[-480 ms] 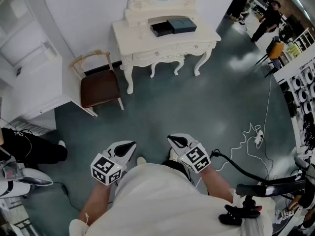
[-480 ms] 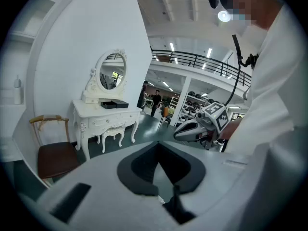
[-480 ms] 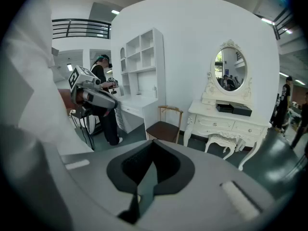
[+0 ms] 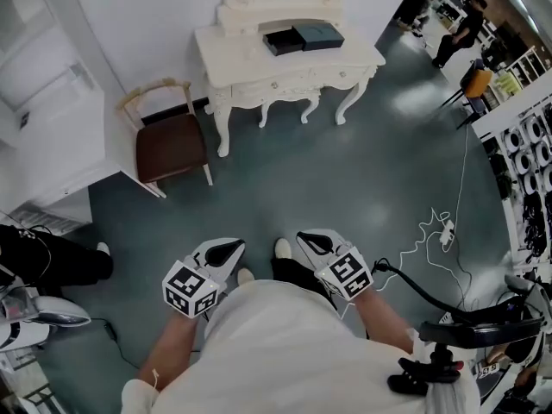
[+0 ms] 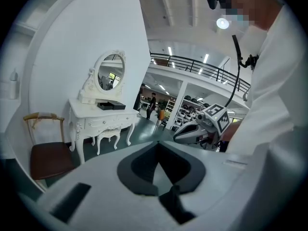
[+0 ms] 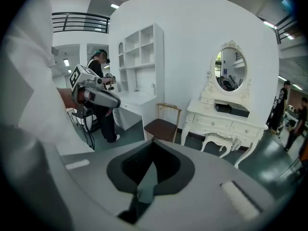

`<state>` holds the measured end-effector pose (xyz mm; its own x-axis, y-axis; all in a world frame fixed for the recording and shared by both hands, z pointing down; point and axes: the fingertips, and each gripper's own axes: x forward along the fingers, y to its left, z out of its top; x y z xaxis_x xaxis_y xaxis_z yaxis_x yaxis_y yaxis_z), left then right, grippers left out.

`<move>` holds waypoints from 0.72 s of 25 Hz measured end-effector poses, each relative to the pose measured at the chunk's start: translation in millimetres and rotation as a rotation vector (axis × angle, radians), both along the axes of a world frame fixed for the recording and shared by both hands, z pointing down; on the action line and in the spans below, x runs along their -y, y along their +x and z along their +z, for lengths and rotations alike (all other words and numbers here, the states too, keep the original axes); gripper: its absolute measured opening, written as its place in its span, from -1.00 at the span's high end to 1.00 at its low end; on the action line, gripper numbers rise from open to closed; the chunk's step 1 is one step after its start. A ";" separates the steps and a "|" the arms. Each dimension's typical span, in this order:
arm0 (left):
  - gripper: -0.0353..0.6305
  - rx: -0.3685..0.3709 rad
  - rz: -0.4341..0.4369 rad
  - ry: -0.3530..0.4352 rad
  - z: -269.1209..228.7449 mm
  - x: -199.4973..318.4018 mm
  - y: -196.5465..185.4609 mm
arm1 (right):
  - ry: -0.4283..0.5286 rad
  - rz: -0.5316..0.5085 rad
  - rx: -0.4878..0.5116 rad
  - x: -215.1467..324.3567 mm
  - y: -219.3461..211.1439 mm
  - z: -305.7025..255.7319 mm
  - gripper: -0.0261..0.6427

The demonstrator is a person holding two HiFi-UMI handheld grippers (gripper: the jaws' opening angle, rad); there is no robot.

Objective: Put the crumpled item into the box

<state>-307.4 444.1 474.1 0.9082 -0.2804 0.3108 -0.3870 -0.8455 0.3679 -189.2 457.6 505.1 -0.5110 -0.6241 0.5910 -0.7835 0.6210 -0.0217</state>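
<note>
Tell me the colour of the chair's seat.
The chair seat is dark brown, clearest in the head view.

The left hand-held gripper [image 4: 226,250] and right hand-held gripper [image 4: 312,241] hover side by side, pointing far, jaws together, empty.

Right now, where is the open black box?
Head view, top centre: the open black box sits on the white ornate dressing table, just left of a flat dark grey box.

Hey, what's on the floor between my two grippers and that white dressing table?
Only bare grey floor, as the head view shows. The brown chair stands to the left of that stretch, beside the dressing table.
</note>
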 end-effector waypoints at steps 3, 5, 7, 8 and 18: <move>0.91 -0.002 -0.008 -0.007 -1.2 12.7 5.5 | -0.002 -0.013 -0.002 14.3 2.7 -1.2 0.93; 0.90 0.001 -0.012 -0.015 2.6 24.9 12.1 | -0.004 -0.017 0.005 28.3 8.4 0.8 0.92; 0.90 0.012 -0.015 -0.021 8.8 40.0 21.5 | -0.005 -0.015 0.022 43.9 18.1 5.5 0.92; 0.90 0.018 -0.018 -0.022 11.1 49.8 27.4 | -0.003 -0.012 0.031 53.4 24.7 7.9 0.92; 0.73 0.107 -0.027 0.035 0.2 212.5 117.9 | 0.053 0.021 0.092 214.0 122.6 -1.0 0.74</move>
